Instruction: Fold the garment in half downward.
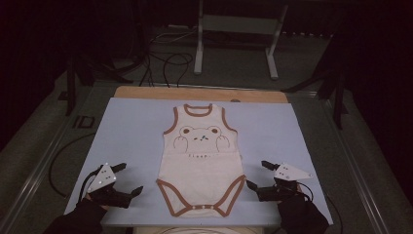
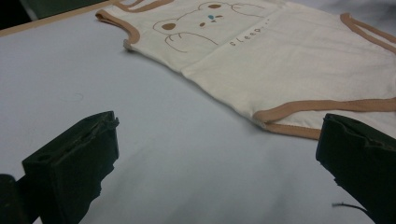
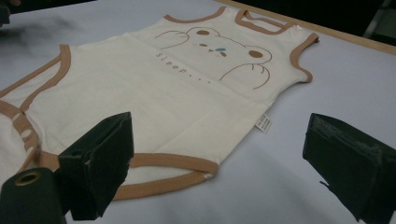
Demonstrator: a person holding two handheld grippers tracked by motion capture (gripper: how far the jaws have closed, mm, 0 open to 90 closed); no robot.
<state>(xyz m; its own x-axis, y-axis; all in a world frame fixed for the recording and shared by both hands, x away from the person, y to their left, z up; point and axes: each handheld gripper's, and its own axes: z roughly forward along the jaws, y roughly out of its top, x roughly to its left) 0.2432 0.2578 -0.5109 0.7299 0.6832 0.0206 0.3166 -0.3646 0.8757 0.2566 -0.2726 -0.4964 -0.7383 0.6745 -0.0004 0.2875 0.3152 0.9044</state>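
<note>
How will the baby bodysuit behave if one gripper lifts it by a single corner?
The bodysuit lies flat as thin cloth with soft creases, so it will probably hang limp and fold over itself. It looks light for its size. Pushed across the smooth blue mat, it would likely bunch up rather than slide whole.

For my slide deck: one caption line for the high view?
Cream baby bodysuit lies flat on the blue mat, flanked by open left gripper and right gripper.
</note>
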